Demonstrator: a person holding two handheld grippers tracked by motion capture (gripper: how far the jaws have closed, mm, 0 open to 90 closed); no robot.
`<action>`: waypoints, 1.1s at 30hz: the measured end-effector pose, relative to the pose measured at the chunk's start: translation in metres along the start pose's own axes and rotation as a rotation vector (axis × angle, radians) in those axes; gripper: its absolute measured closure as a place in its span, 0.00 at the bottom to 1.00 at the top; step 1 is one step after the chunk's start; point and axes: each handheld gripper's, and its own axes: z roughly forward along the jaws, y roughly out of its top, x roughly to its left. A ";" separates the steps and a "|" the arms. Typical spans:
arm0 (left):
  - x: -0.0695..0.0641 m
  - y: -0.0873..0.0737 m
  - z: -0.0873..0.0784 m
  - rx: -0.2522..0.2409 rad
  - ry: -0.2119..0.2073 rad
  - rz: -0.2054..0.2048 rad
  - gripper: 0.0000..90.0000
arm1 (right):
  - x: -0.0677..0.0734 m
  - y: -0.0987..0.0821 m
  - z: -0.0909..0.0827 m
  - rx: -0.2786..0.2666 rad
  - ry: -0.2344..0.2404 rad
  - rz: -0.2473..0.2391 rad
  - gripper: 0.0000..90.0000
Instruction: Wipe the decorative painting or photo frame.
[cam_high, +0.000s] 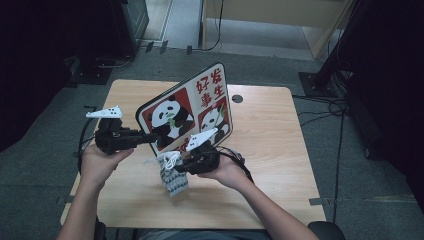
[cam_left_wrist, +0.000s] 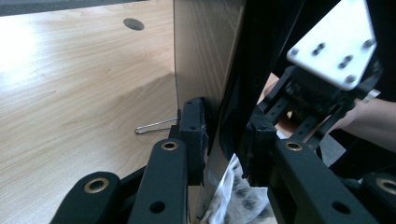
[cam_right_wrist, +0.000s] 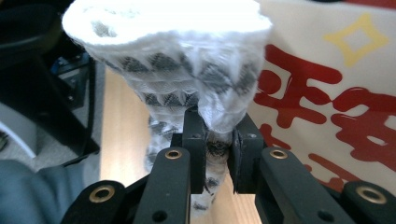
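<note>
Both hands up over the desk (cam_high: 270, 145). Left tool (cam_high: 150, 137) pinched on the tilted panda board (cam_high: 187, 107). Right tool (cam_high: 179, 167) squeezed tight on the white net cloth (cam_high: 172, 176).

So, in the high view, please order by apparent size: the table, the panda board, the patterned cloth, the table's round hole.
1. Table, largest.
2. Panda board; it is raised towards the camera, so it may look bigger than it is.
3. Patterned cloth, hanging from the right gripper.
4. Round hole, smallest.
</note>
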 end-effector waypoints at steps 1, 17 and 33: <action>0.000 0.000 0.000 -0.001 0.000 -0.001 0.82 | 0.000 0.001 -0.004 -0.003 0.010 -0.006 0.90; -0.001 0.000 -0.001 -0.003 0.006 0.000 0.83 | -0.002 0.058 -0.070 -0.121 -0.030 -0.025 0.90; -0.001 -0.001 0.000 -0.004 0.005 -0.002 0.83 | 0.002 0.147 -0.106 -0.182 -0.123 -0.034 0.90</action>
